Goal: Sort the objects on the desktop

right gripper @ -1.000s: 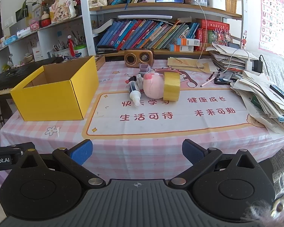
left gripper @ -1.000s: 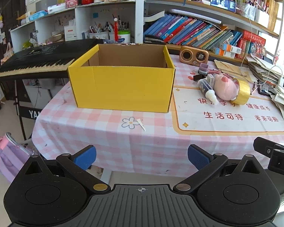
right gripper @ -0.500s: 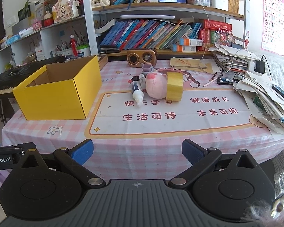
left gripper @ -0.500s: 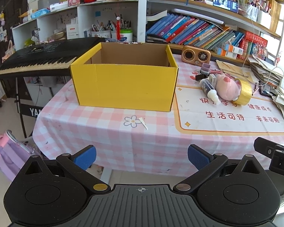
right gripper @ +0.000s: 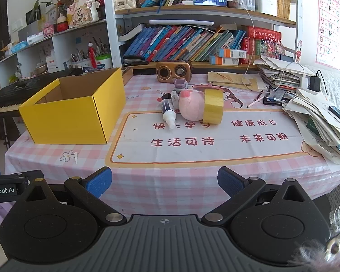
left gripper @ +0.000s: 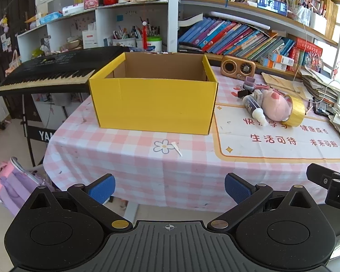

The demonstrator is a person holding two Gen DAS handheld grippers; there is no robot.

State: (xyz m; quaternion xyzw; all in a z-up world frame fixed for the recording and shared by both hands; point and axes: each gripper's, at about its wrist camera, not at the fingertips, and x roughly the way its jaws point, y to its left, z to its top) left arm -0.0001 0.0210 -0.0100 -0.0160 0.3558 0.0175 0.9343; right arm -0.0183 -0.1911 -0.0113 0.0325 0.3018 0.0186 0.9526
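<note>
An open, empty yellow cardboard box [left gripper: 154, 104] stands on the pink checked tablecloth; it also shows in the right wrist view [right gripper: 72, 115]. Right of it lies a small pile: a pink plush toy [right gripper: 191, 107], a roll of yellow tape [right gripper: 213, 110], a white glue bottle [right gripper: 168, 113], a black binder clip [right gripper: 166, 96] and a small purple container [right gripper: 180, 83]. The plush [left gripper: 275, 107] and tape [left gripper: 295, 111] also show in the left wrist view. My left gripper [left gripper: 170, 188] and right gripper [right gripper: 164, 181] are both open and empty, held before the table's front edge.
A wooden retro radio [right gripper: 173, 71] sits at the table's back. Stacks of papers and books [right gripper: 319, 117] crowd the right side. A black keyboard [left gripper: 49, 70] stands left of the table, a pink and purple backpack [left gripper: 13, 183] on the floor. A bookshelf lines the back.
Both grippers have risen a little and edged toward the table; the box and pile appear slightly lower and closer. Nothing was taken hold of.
</note>
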